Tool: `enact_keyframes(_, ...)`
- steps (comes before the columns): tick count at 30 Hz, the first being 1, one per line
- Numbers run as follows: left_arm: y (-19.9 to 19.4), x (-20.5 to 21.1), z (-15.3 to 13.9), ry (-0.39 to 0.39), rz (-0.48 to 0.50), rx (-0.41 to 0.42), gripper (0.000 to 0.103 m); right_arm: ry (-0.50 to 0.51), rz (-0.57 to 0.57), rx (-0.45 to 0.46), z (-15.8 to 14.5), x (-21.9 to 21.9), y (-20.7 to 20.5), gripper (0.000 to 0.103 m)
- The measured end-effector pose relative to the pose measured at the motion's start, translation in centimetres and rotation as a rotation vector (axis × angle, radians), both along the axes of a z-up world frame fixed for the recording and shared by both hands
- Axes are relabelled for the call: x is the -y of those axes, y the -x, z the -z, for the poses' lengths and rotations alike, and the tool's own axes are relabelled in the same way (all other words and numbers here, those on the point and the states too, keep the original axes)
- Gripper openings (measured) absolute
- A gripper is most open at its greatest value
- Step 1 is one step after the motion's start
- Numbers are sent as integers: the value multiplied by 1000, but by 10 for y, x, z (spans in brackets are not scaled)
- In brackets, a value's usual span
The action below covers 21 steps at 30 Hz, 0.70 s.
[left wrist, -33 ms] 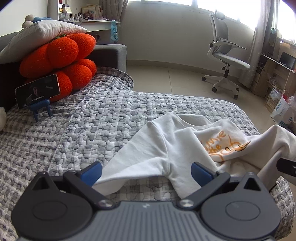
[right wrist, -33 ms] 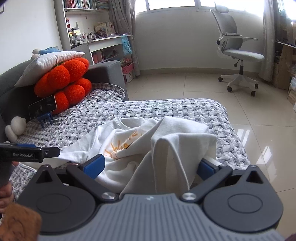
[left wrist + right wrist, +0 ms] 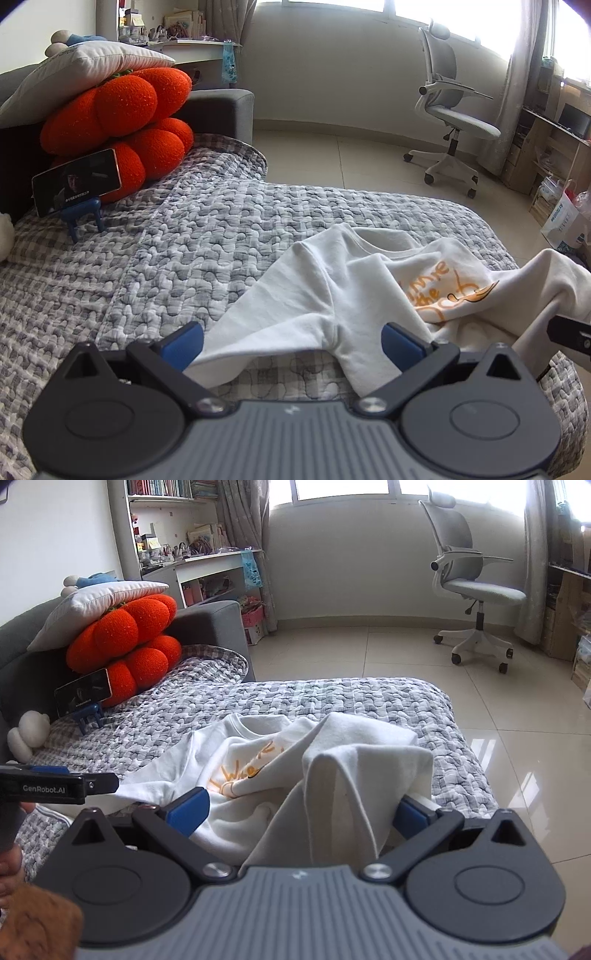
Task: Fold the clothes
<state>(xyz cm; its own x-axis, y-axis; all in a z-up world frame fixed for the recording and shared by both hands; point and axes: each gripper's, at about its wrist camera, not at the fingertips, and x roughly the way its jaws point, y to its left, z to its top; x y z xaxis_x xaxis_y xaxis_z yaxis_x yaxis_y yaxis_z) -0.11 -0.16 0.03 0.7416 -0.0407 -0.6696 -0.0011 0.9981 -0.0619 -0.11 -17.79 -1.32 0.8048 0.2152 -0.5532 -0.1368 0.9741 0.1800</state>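
Lying near the bed's (image 3: 258, 221) right edge, white sweatshirt (image 3: 332, 291) between spread fingers (image 3: 183, 343).

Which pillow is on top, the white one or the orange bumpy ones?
The white pillow is on top. It lies tilted across the two orange pumpkin-shaped cushions, which are stacked under it, behind the phone on its blue stand.

A home bedroom: quilted bed (image 3: 221, 236), bookshelf (image 3: 166, 524), desk chair (image 3: 476, 587).
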Motion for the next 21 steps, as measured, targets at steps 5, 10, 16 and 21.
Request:
enact_keyframes(5,5,7,-1,-8,-4,-10,102,54,15,-18,-5,-1,-5,103)
enact_keyframes(10,9,13,-2,-16,-7,-20,102,143,68,-21,-10,-28,-6,103)
enact_keyframes(16,12,15,-1,-21,-4,-22,102,163,114,-26,-15,-28,-5,103)
enact_keyframes(21,14,11,-4,-12,8,1,102,170,115,-3,-21,-22,-1,103)
